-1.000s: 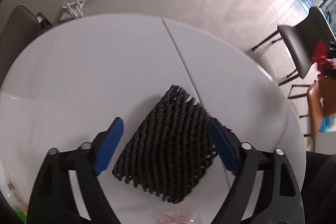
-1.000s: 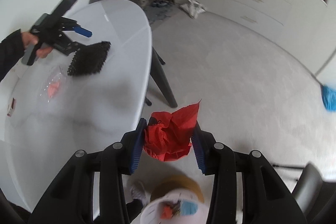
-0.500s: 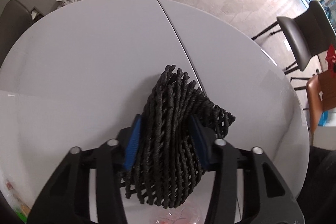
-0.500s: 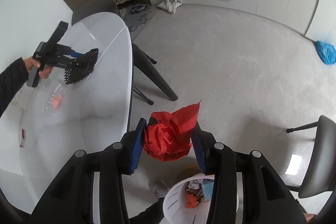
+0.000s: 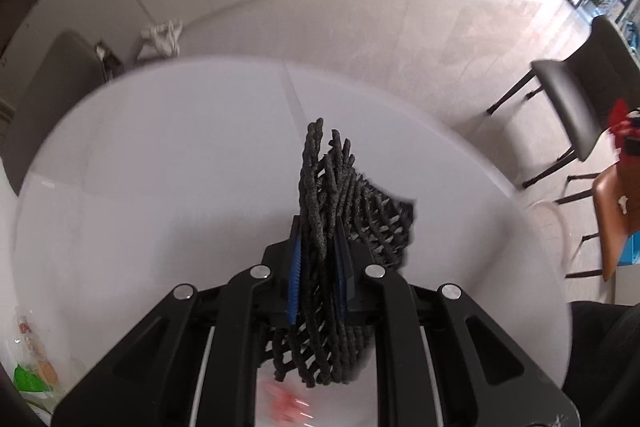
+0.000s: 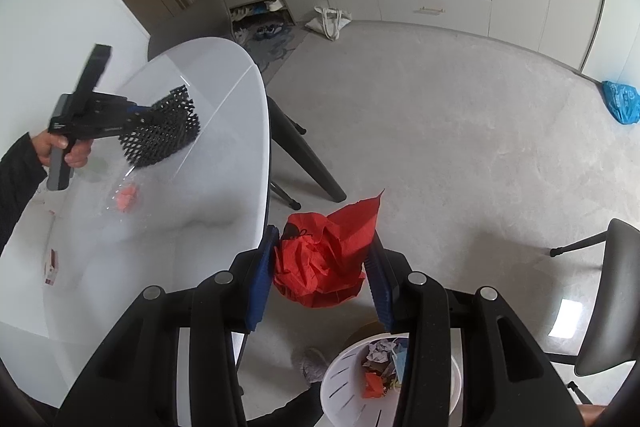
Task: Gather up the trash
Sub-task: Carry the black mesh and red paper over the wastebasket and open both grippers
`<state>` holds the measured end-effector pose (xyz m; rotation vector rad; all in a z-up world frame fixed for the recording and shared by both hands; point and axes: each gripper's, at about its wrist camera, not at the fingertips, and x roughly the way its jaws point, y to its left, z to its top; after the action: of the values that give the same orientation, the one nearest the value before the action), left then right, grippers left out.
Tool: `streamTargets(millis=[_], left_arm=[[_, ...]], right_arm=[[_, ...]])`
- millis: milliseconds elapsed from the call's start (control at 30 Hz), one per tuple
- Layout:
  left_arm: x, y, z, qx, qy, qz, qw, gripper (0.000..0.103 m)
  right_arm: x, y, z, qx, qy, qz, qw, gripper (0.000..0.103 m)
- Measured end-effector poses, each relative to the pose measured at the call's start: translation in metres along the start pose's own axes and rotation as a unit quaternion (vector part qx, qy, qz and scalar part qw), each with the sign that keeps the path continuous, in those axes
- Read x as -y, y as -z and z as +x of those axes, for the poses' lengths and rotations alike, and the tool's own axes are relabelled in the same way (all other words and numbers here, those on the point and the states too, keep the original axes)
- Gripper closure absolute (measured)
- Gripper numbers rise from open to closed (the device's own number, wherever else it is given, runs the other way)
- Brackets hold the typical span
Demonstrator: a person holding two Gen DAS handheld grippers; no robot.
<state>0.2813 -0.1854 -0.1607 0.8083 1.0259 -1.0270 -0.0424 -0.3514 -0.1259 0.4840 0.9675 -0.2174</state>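
While both hands are busy, this is how the room stands:

Left gripper (image 5: 317, 267): its blue pads are pressed together on a black foam mesh sleeve (image 5: 344, 211), folded up between them and lifted clear of the round white table (image 5: 160, 163); from the right wrist view the mesh (image 6: 162, 131) hangs in the air above the tabletop.

Right gripper (image 6: 320, 269): clamped on a crumpled red paper wad (image 6: 324, 267), held out past the table edge over the grey floor, near but not directly over the bin.

Bin: a white plastic wastebasket (image 6: 348, 379) stands on the floor below and slightly to the right of the red paper; it already holds crumpled scraps in grey, blue and red.

Done so far: some rubbish is in the bin, and two more pieces are gripped and off the table.

Left on the table: a clear plastic wrapper with something pink inside (image 6: 126, 197), a small red-and-white packet (image 6: 52, 267) near the edge, and green-and-white packaging (image 5: 32, 383) at the far left of the left wrist view.

Judgement: I would say the job is roughly midway; both held pieces still need dropping into the bin, then at least three items remain to fetch.
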Motion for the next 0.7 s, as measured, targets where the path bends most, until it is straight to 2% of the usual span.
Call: streamTargets(millis=[67, 200, 300, 400, 467, 633, 700], left_arm=[[0.026, -0.006, -0.028, 0.034, 0.006, 0.002, 0.9994, 0.090], [0.093, -0.010, -0.080, 0.096, 0.045, -0.008, 0.9943, 0.090], [0.143, -0.003, -0.098, 0.120, 0.060, -0.016, 0.9909, 0.090], [0.207, 0.010, -0.098, 0.122, 0.090, -0.049, 0.9872, 0.090], [0.247, 0.017, -0.090, 0.115, 0.093, -0.060, 0.9871, 0.090], [0.341, 0.036, -0.059, 0.079, 0.123, -0.067, 0.9870, 0.090], [0.366, 0.039, -0.046, 0.066, 0.121, -0.059, 0.9887, 0.090]], right_arm=[[0.003, 0.006, -0.009, 0.004, -0.001, 0.001, 1.000, 0.060], [0.015, 0.026, -0.033, 0.010, 0.006, 0.000, 1.000, 0.060], [0.028, 0.048, -0.050, 0.008, 0.019, -0.004, 1.000, 0.060], [0.049, 0.077, -0.067, -0.001, 0.037, -0.002, 0.999, 0.060], [0.060, 0.090, -0.077, -0.007, 0.046, 0.000, 0.999, 0.060], [0.100, 0.132, -0.098, -0.024, 0.067, 0.023, 0.997, 0.059], [0.112, 0.144, -0.100, -0.033, 0.070, 0.031, 0.997, 0.059]])
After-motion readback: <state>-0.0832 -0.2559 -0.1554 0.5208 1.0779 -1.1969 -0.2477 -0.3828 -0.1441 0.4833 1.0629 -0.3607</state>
